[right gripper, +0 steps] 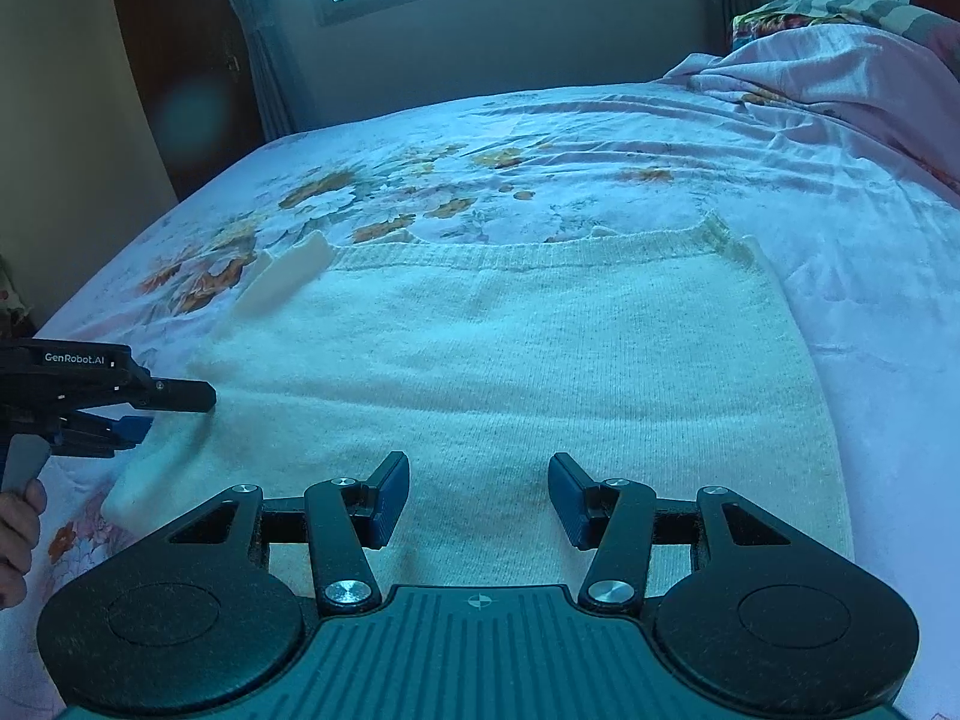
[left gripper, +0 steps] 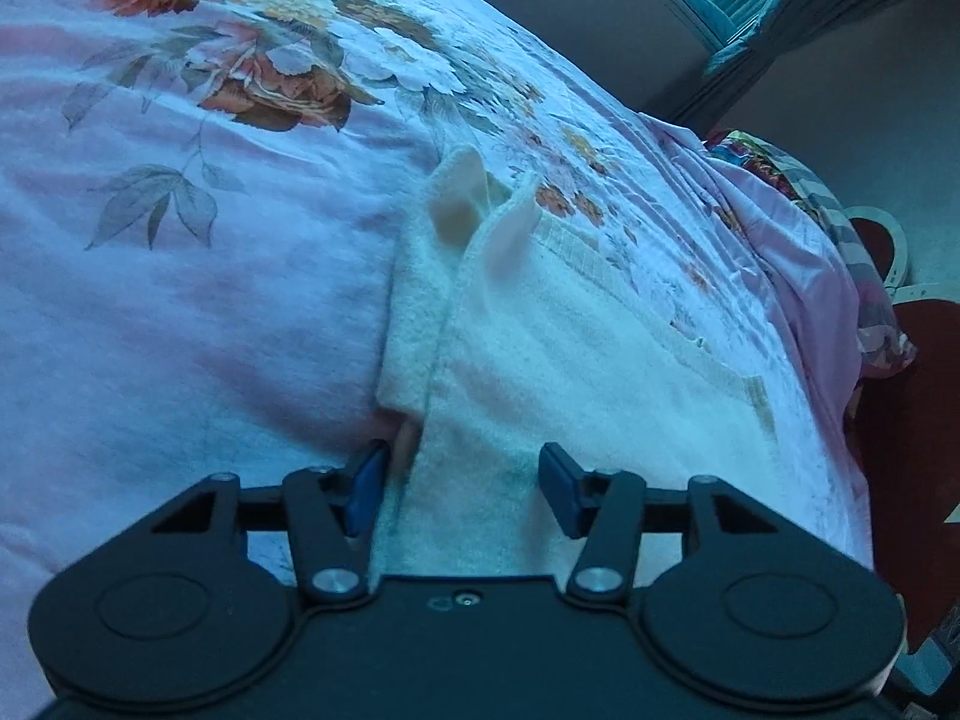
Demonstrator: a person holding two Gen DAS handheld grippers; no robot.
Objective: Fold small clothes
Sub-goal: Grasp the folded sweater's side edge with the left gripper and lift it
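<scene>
Behind our bed (right gripper: 630,138) with its flowered sheet, a window lets in daylight. On the bed, our cream sweater (right gripper: 510,360) lies spread flat, one side already turned in; most folds remain, we judge. Our left gripper (left gripper: 462,483) straddles the folded edge with fingers half open, gripping nothing. Our right gripper (right gripper: 479,498) hovers over the hem, half open and empty.

hand (right gripper: 15,531): cut by left edge | sweater (left gripper: 570,372) near hem: behind claw
</scene>
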